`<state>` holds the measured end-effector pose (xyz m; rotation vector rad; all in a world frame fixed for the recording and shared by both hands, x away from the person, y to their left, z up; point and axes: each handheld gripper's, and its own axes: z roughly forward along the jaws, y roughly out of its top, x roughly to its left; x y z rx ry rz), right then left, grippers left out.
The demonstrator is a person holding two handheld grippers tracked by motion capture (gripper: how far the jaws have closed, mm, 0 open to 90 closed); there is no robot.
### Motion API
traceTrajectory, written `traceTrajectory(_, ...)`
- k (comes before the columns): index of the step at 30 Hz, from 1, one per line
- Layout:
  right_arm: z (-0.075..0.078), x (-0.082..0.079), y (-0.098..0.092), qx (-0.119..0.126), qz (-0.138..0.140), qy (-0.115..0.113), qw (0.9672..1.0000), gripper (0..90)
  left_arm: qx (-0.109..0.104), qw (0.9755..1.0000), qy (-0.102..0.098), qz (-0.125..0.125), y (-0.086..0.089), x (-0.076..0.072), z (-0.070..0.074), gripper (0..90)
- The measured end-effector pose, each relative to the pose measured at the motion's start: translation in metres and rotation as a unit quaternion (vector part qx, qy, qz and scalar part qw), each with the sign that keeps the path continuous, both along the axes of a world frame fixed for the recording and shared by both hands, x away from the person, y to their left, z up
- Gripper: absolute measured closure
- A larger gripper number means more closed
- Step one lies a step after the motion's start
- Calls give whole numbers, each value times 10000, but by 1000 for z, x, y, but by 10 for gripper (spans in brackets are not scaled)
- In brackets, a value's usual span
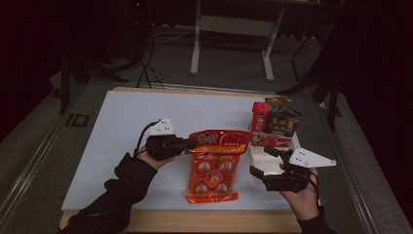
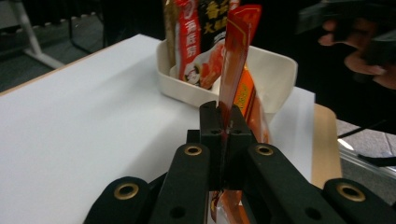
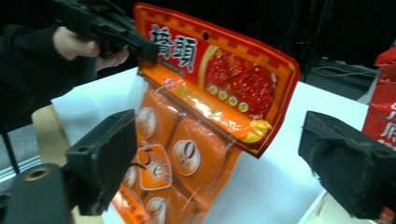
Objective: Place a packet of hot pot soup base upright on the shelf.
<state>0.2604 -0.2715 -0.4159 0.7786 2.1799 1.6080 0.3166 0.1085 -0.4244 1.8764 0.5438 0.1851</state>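
An orange and red snack packet hangs over the white table, its red header raised and its lower end near the front edge. My left gripper is shut on the header's left corner; in the left gripper view the packet rises edge-on from between the closed jaws. The right gripper view shows the packet's printed face, tilted, between my right gripper's wide-apart pads. My right gripper stands open to the packet's right, beside the tray, holding nothing.
A white tray at the right of the table holds several upright packets, a red one and a dark one. The tray stands beyond the held packet. A metal frame stands on the floor behind the table.
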Motion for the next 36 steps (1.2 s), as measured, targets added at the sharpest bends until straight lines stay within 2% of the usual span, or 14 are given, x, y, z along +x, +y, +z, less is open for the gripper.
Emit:
traceTrajectory(7,3,12,5,-37,-40,-32,10000,135,-196,9993,-149,-267,2,-8,0,900)
traceTrajectory(14,-1,30,13,-123,-15,31,9999,162,-264,9983,-232,-463,3,-14,2,899)
traceTrajectory(19,-6,47,21,-141,141,276,9994,198,-302,9978,-276,-527,1,-17,3,899)
traceTrajectory(24,-16,58,28,-109,396,581,9975,234,-333,9976,-259,-542,1,-17,3,899)
traceTrajectory(26,-19,60,30,-215,516,666,9962,360,-335,9978,-258,-520,1,-17,3,899)
traceTrajectory(29,-22,60,33,-191,762,805,9937,490,-396,9975,-228,-541,0,-17,3,899)
traceTrajectory(33,-23,56,41,-255,1021,841,9909,660,-386,9979,-223,-467,0,-17,2,898)
traceTrajectory(35,-21,55,43,-340,1184,903,9883,832,-411,9980,-173,-453,1,-17,1,898)
traceTrajectory(36,-21,53,44,-423,1177,846,9885,859,-415,9980,-174,-443,2,-17,1,898)
